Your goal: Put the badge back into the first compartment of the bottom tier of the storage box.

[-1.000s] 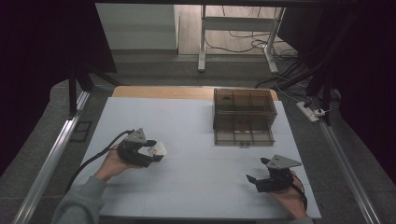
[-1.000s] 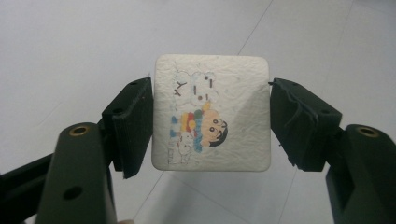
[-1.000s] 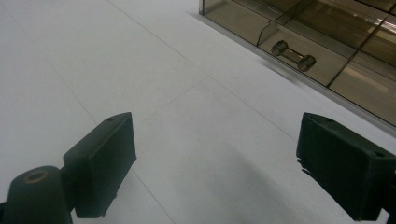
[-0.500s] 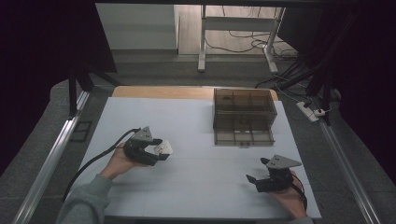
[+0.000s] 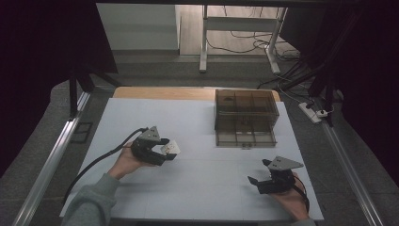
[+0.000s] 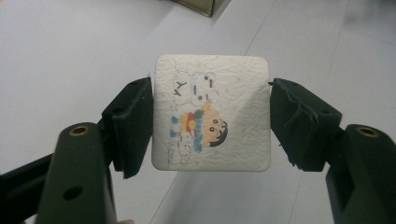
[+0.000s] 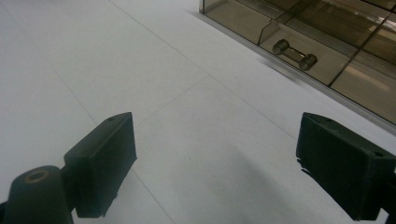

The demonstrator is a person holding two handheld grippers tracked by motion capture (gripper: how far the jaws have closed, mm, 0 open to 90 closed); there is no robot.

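Clamped on a small square white tile with rounded corners (image 5: 170, 148), the left gripper (image 5: 162, 153) sits over the left half of the pale grey table (image 5: 207, 188) in the high view, held in the person's left hand (image 5: 126, 162). Further right and nearer the person, the right gripper (image 5: 256, 183) rests low over the table with its jaws spread and nothing between them. A smoky brown see-through plastic drawer box (image 5: 245, 117) stands at the table's far right, well apart from both grippers.

From the left gripper view, the black pads (image 6: 135, 123) press the tile (image 6: 212, 112) on its two opposite edges, holding it clear above the table. Its face is dimpled like pressed paper and carries a cartoon print turned sideways: a dark-haired child in a striped top beside a white puppy (no readable lettering).

From the right gripper view, the wide-apart pads (image 7: 105, 161) frame bare table, with the box's front drawer and its bar handle (image 7: 295, 54) ahead.
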